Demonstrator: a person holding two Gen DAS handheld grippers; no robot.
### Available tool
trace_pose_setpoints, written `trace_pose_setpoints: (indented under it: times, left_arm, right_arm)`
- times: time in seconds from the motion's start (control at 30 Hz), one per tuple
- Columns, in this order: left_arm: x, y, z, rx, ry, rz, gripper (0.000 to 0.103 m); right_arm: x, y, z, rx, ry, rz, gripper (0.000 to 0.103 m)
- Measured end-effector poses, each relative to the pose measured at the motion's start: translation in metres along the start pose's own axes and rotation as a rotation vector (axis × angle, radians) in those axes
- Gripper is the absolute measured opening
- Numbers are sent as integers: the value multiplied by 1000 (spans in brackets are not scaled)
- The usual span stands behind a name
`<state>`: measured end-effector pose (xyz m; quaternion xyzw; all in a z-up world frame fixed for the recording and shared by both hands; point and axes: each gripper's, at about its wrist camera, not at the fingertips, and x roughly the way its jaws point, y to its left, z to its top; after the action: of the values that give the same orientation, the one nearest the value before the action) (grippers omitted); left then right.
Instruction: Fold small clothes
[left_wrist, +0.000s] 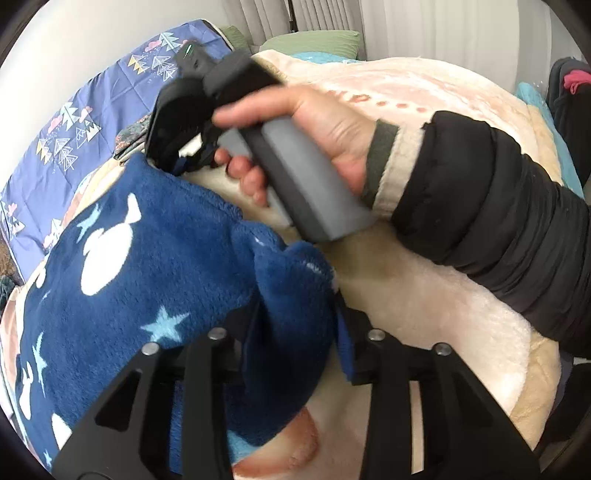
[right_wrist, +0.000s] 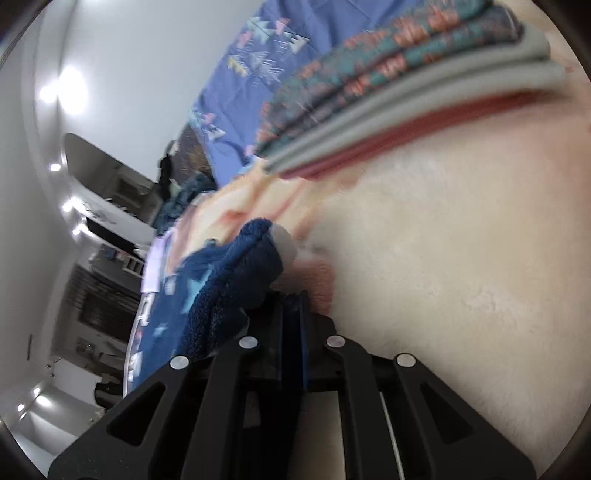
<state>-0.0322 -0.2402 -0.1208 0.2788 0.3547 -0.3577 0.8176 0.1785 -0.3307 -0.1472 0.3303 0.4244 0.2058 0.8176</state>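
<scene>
A dark blue fleece garment (left_wrist: 129, 266) with white whales and pale stars lies on a cream blanket (left_wrist: 424, 295). My left gripper (left_wrist: 299, 325) is at its near edge, with a bunched fold of the fleece filling the space between the fingers. A hand (left_wrist: 332, 122) in a black sleeve holds my right gripper (left_wrist: 170, 162) at the garment's far corner. In the right wrist view the right gripper (right_wrist: 291, 306) stands nearly shut, a thin edge of the blue fleece garment (right_wrist: 221, 288) pinched between its jaws.
A stack of folded clothes (right_wrist: 388, 92), patterned teal, grey and red, sits on the cream blanket (right_wrist: 443, 240) beyond the right gripper. A blue quilt with tree prints (left_wrist: 74, 122) lies along the far side. Green pillows (left_wrist: 314, 40) are at the head of the bed.
</scene>
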Motion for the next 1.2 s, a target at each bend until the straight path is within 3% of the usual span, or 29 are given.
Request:
trace_pose_setpoints:
  times: [0.1,0.27,0.3,0.33,0.37,0.4,0.47,0.57,0.63,0.7,0.8,0.9,1.0,1.03,1.07,1.1,1.2]
  left_arm:
    - [0,-1,0,-4,-12,10,44]
    - [-1,4,-3,-34,-27,-21,44]
    - [-1,5,-3,-38,-29,-26,44]
    - [0,8,-3,-41,-31,-33,44]
    - [0,9,-4,-45,-35,-35,44]
    - [-1,10,-4,-49,-41,-30,44]
    - [-3,15,-6,-79,-46,-36,44]
    - [-20,26,-14,-152,-64,-89,45]
    - [-38,38,-28,-195,-79,-84,45]
    - [-62,55,-50,-257,-103,-58,46]
    - [-103,105,-97,-439,-150,-9,52]
    - [-146,163,-160,-642,-188,130,52]
    - [-179,220,-229,-864,-198,276,48]
    - [-184,232,-246,-922,-203,281,37]
    - [-189,245,-266,-984,-217,251,18]
    - [-188,256,-280,-1023,-220,215,9]
    - [-179,269,-300,-1054,-223,119,8]
  right_arm:
    - [-29,5,-2,-26,-25,-19,29]
    - [-54,42,-12,-220,18,206,29]
    - [-50,48,-15,-253,35,217,29]
    - [-34,53,-17,-272,60,170,27]
    - [-16,50,-18,-271,81,58,7]
    - [10,41,-20,-275,115,-107,0]
    - [30,29,-23,-240,118,-100,0]
    - [14,36,-21,-273,58,-92,0]
    - [13,34,-22,-262,50,-84,0]
    - [5,34,-22,-250,37,-83,0]
    - [-18,47,-27,-264,-19,-127,4]
    - [-41,83,-31,-331,-107,-180,6]
    - [-62,134,-57,-481,-128,-185,6]
    - [-59,163,-72,-571,-122,-195,6]
    - [-53,187,-86,-648,-108,-197,7]
    - [-46,206,-99,-714,-88,-195,8]
    - [-14,259,-143,-882,-5,-168,8]
